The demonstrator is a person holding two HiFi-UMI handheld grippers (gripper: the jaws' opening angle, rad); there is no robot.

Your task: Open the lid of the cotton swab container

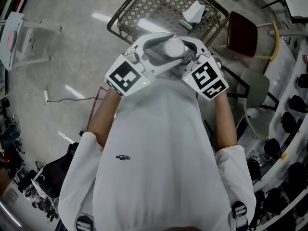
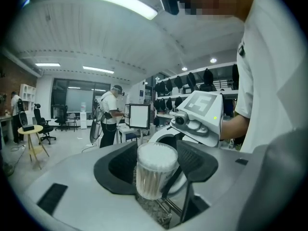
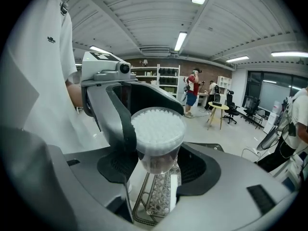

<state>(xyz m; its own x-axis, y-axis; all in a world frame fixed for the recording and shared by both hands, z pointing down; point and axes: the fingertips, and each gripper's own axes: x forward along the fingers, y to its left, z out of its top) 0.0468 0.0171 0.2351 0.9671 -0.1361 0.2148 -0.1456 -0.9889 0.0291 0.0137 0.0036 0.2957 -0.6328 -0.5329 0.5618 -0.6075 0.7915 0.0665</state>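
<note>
Facing each other at chest height, the left gripper and right gripper hold the cotton swab container upright between both jaw pairs: right jaws clamp its lower end, left jaws its upper end.

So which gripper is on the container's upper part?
The left gripper: its jaws clasp the cotton swab container near the top, while the right gripper holds it lower down.
</note>
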